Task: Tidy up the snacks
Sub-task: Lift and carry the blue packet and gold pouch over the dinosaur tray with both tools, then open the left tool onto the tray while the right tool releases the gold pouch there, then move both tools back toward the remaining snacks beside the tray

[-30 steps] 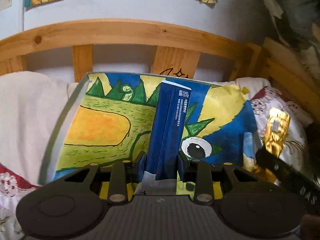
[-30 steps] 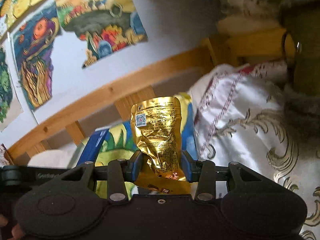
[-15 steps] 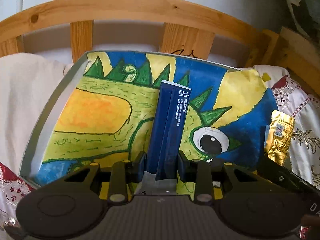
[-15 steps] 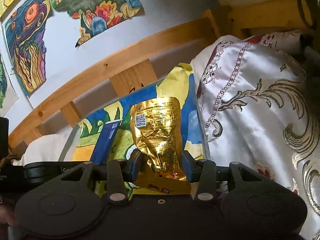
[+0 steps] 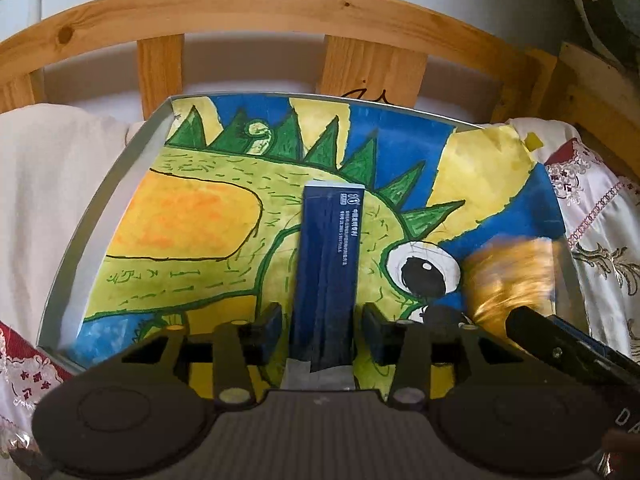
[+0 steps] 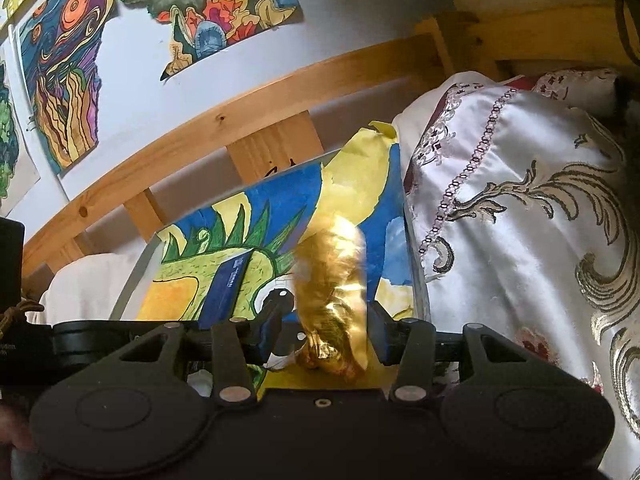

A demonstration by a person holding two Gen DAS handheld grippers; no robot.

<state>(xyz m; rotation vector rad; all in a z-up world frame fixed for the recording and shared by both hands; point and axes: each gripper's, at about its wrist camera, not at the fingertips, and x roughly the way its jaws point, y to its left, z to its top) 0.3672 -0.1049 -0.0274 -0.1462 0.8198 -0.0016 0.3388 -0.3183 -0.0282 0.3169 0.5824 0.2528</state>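
A shallow grey tray (image 5: pixel 120 184) lined with a green dinosaur painting lies on the bed; it also shows in the right wrist view (image 6: pixel 132 280). My left gripper (image 5: pixel 323 328) has opened and a dark blue snack packet (image 5: pixel 326 272) stands free between its jaws over the tray's middle. My right gripper (image 6: pixel 326 332) is open too, and a gold foil snack pouch (image 6: pixel 332 292) is blurred, dropping between its jaws onto the tray's right side. The pouch also shows in the left wrist view (image 5: pixel 510 276).
A wooden bed rail (image 5: pixel 280 12) runs behind the tray. An embroidered white satin cover (image 6: pixel 520 200) lies to the right, a cream cushion (image 5: pixel 48 184) to the left. Paintings (image 6: pixel 68 80) hang on the wall.
Both grippers moved down closer over the tray. Both jaws have opened, releasing the blue packet and the gold pouch, which is falling.
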